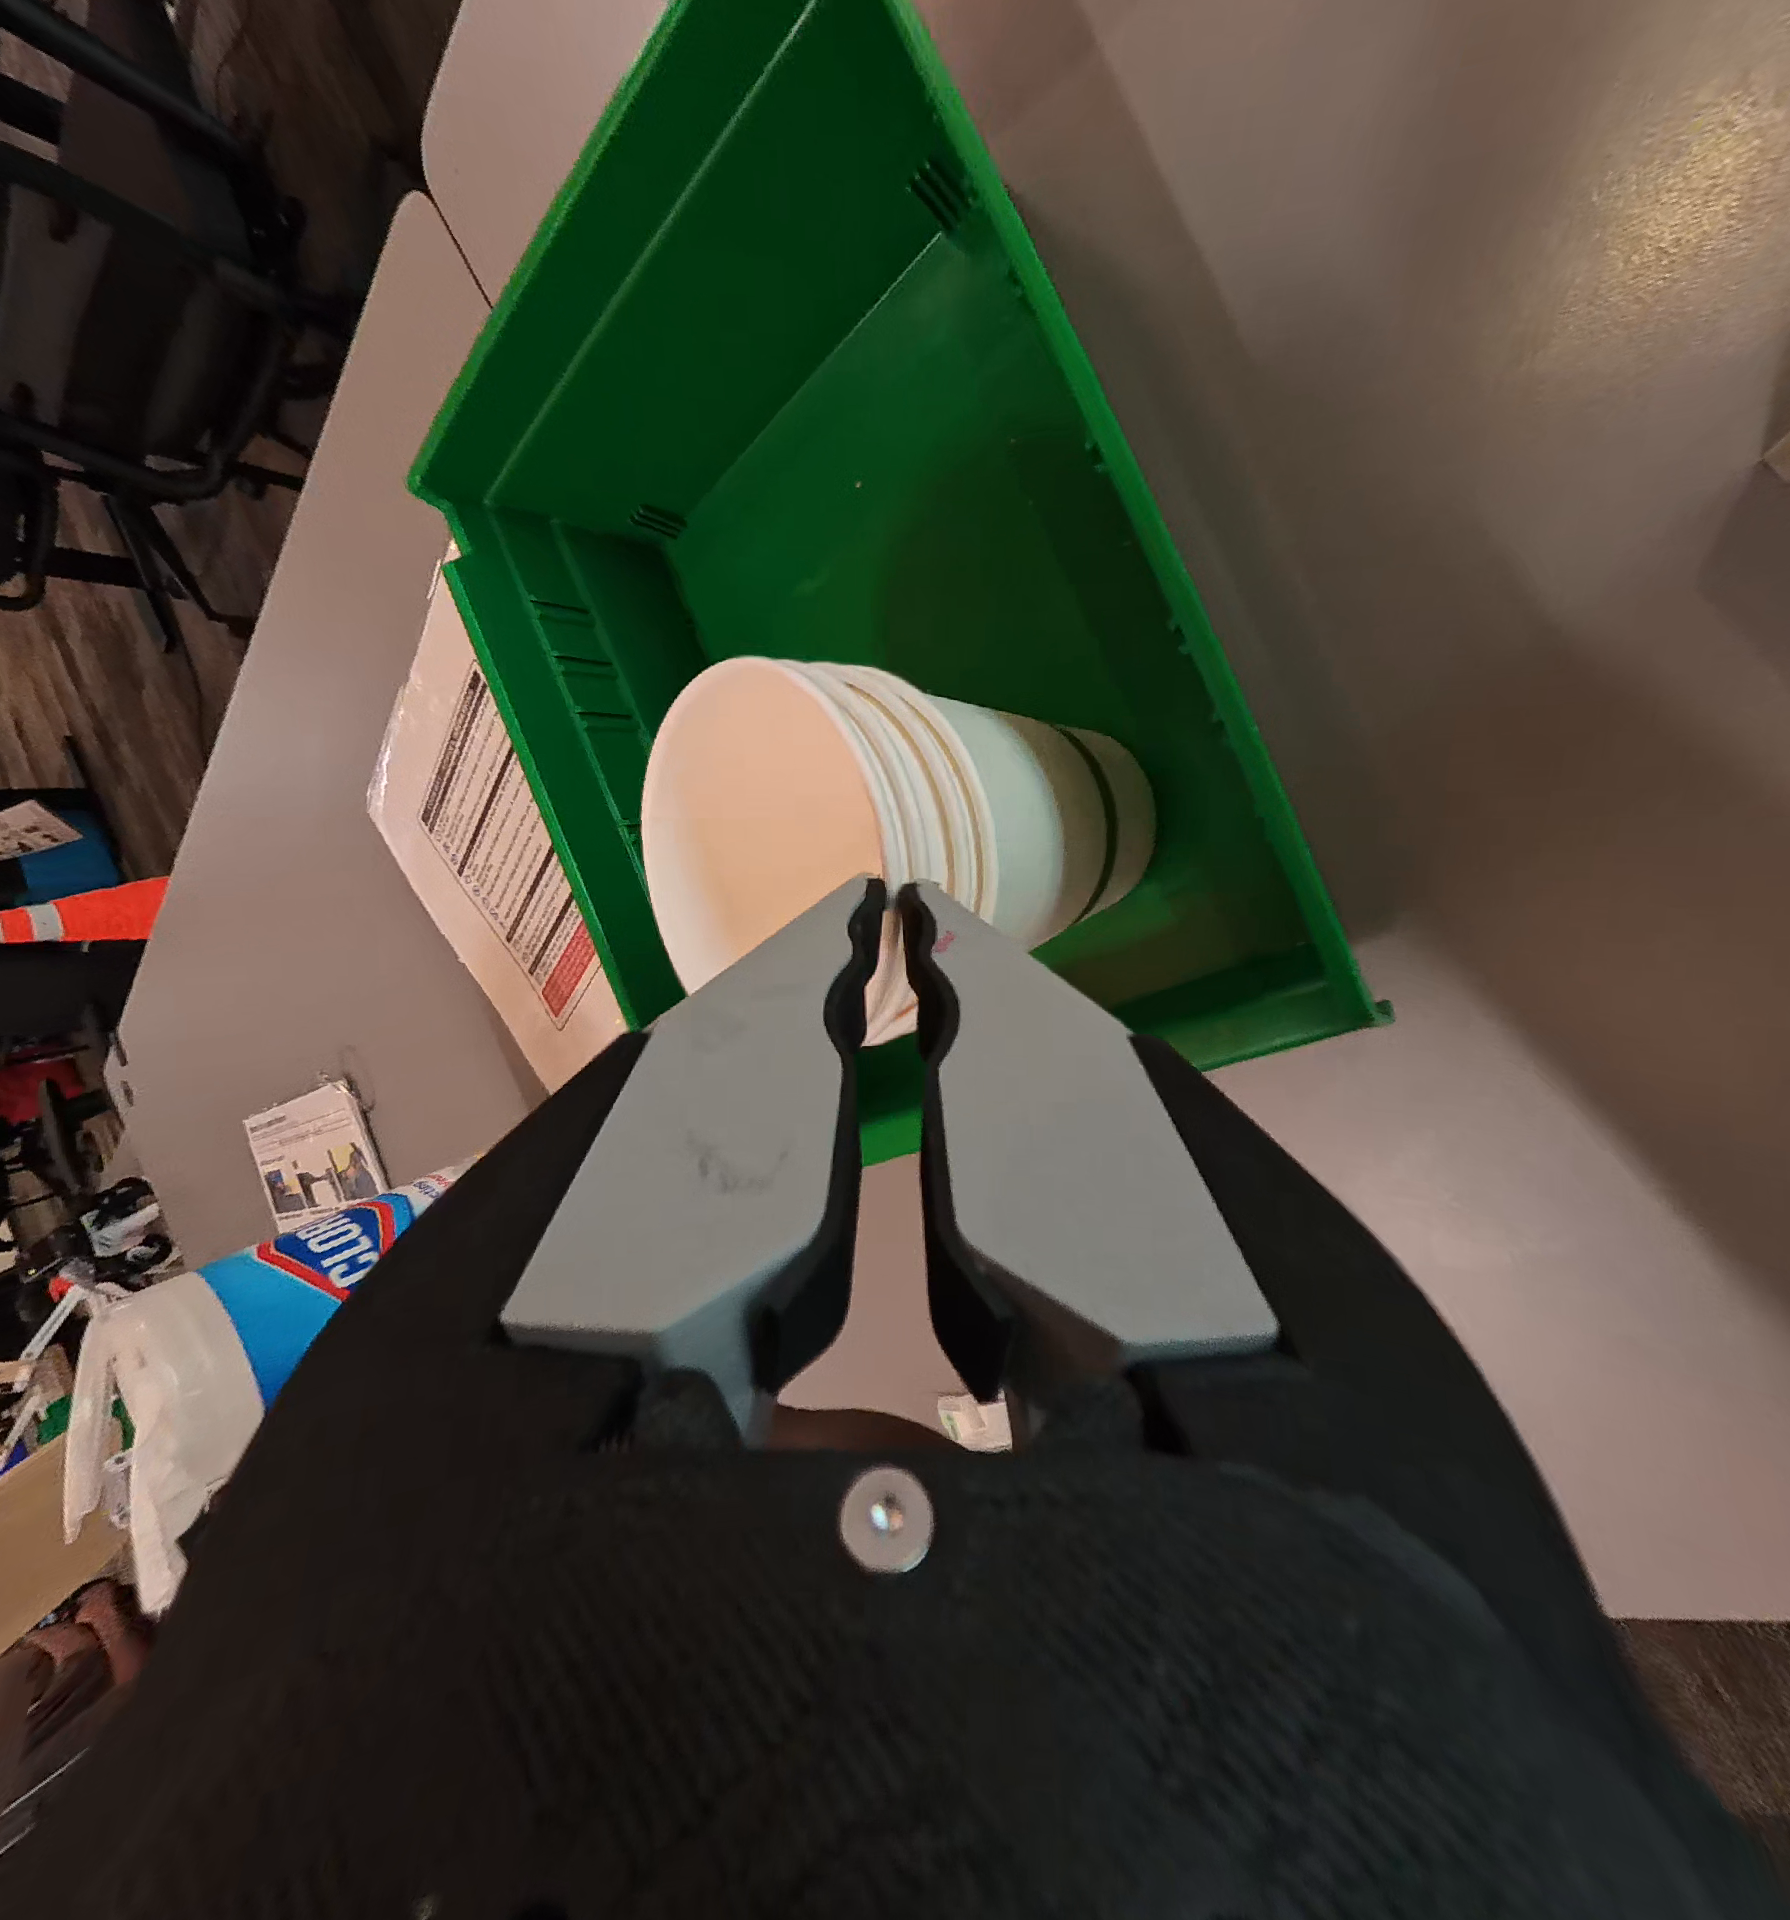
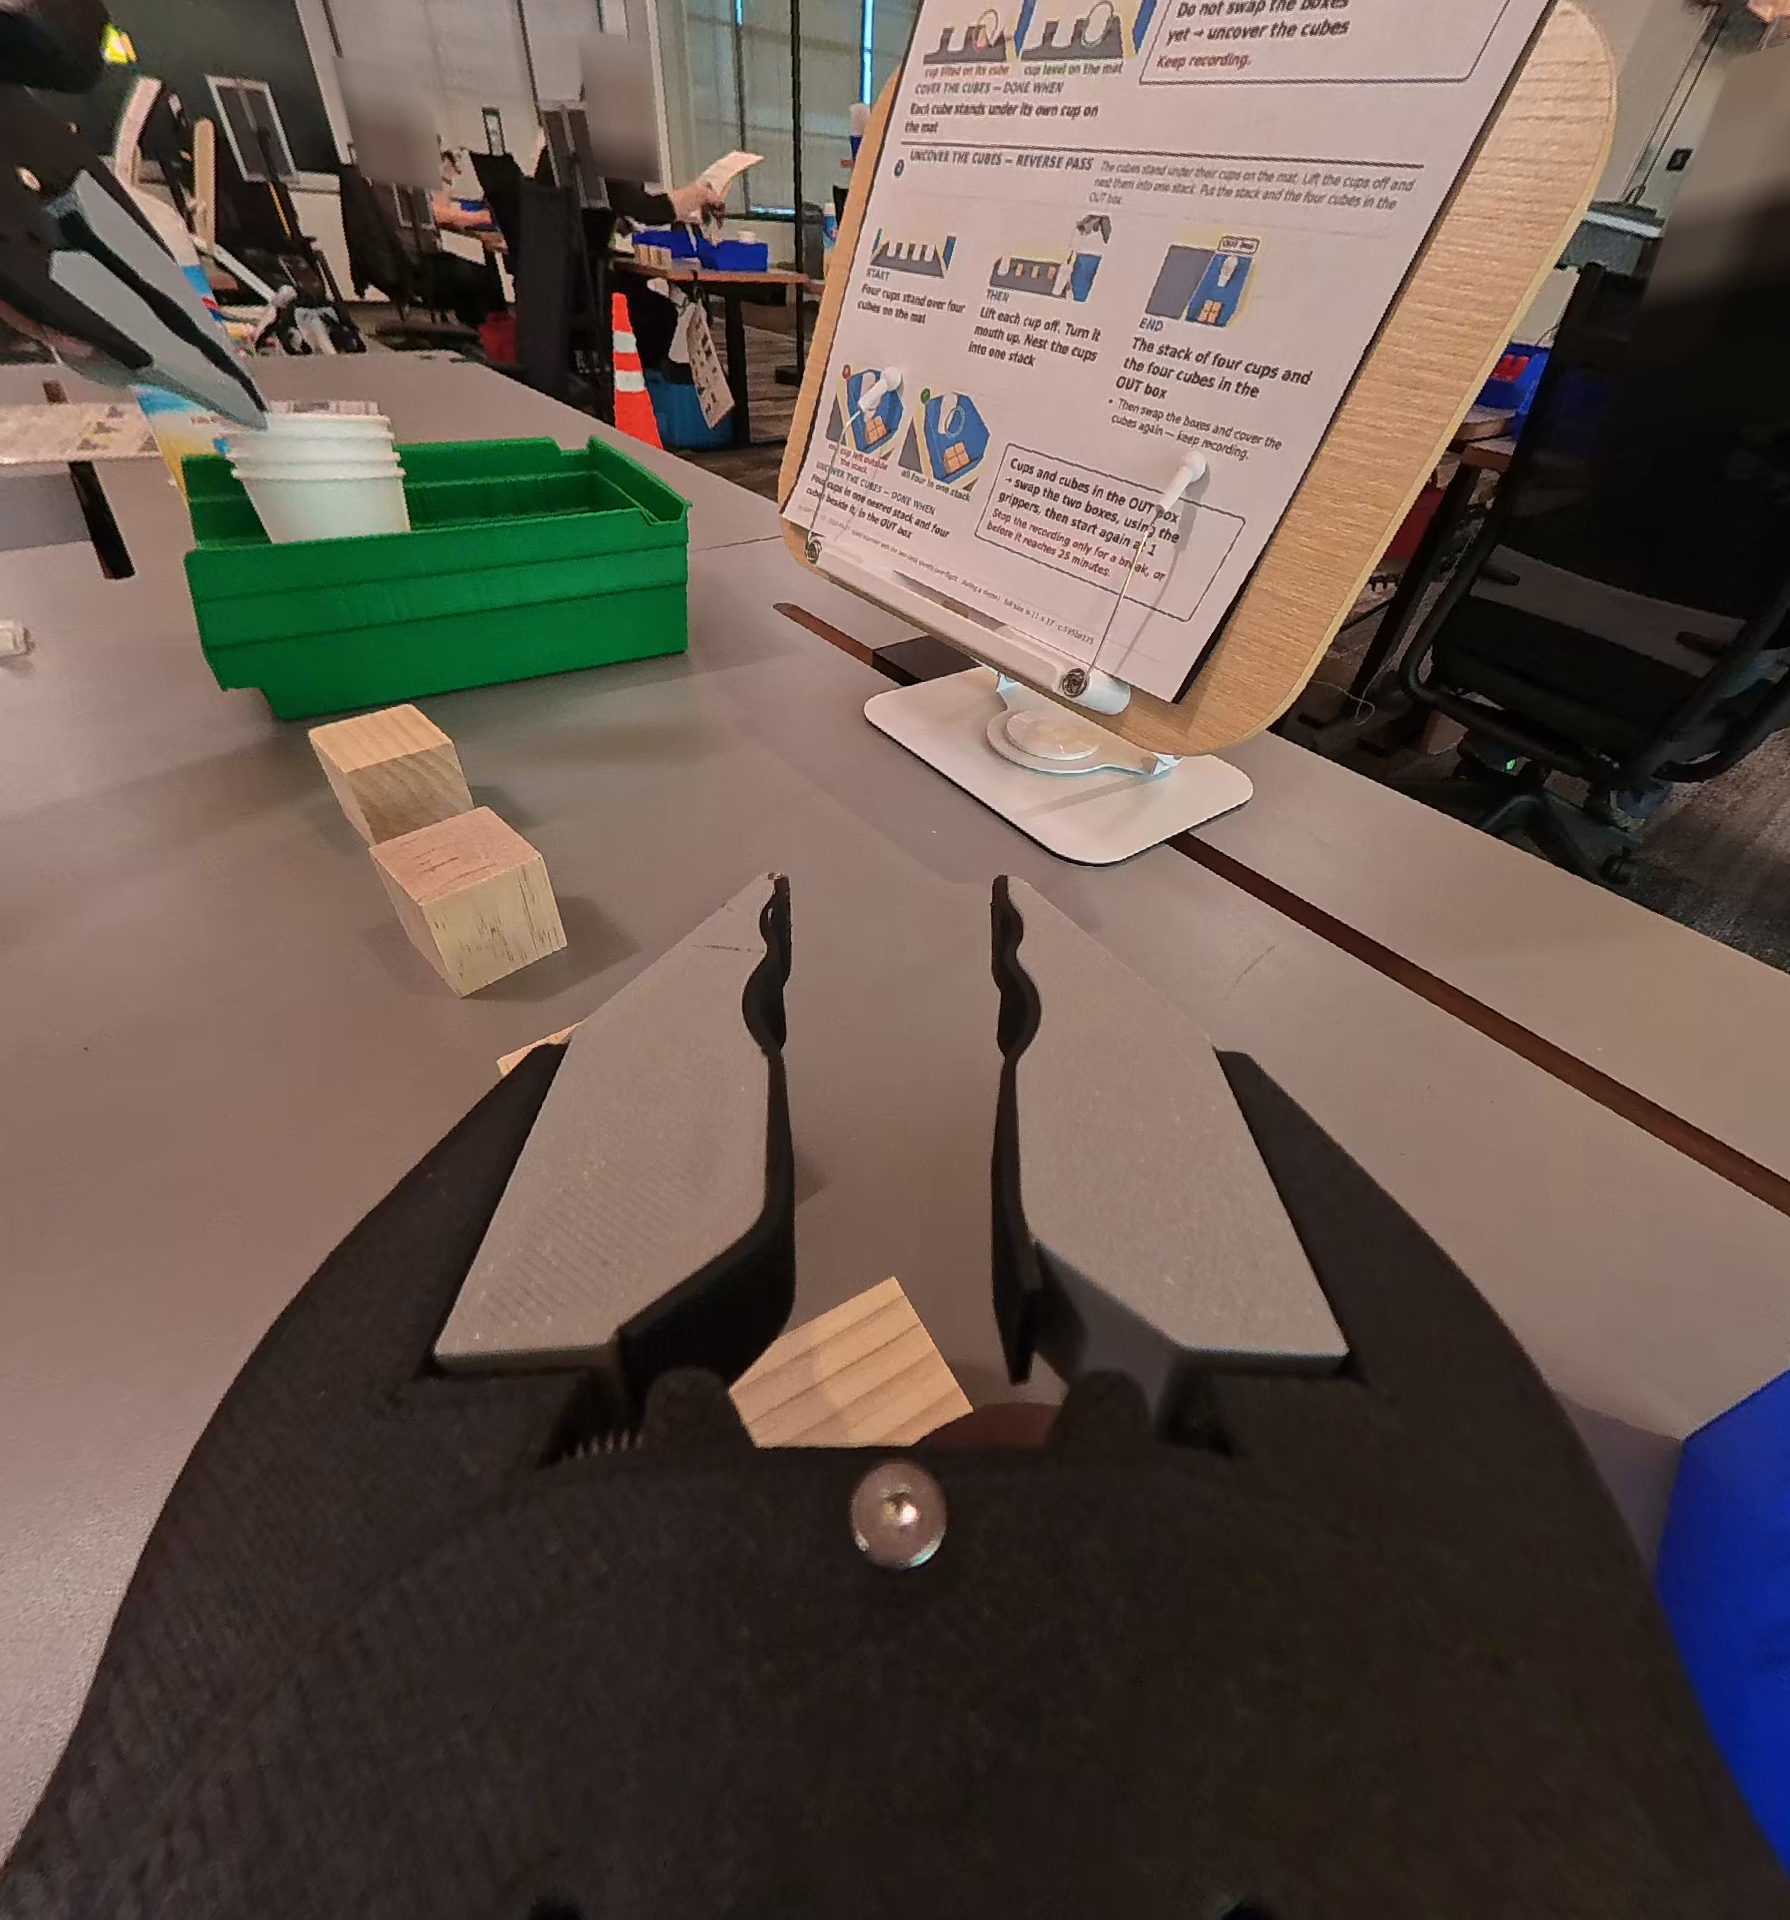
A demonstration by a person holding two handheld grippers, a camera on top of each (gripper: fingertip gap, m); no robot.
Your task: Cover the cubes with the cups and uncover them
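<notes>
A stack of white paper cups [image 1: 766, 810] stands in a green bin [image 1: 870, 468] on the grey table. My left gripper [image 1: 893, 894] is shut on the rim of the top cup, one pad inside and one outside. The right wrist view shows the same: the left gripper [image 2: 236, 410] is at the rim of the cup stack [image 2: 325, 488] in the bin [image 2: 434, 613]. My right gripper [image 2: 889, 894] is open over bare table. Two wooden cubes [image 2: 392, 769] [image 2: 470, 899] sit on the table to its left. Another cube [image 2: 855, 1371] lies below the finger bases, untouched by the pads.
A wooden board with an instruction sheet [image 2: 1182, 364] stands on a white base [image 2: 1057, 769] ahead right. A blue object [image 2: 1774, 1610] is at the right edge. A laminated sheet [image 1: 486, 831] lies beside the bin, and a wipes container [image 1: 288, 1299] is nearby.
</notes>
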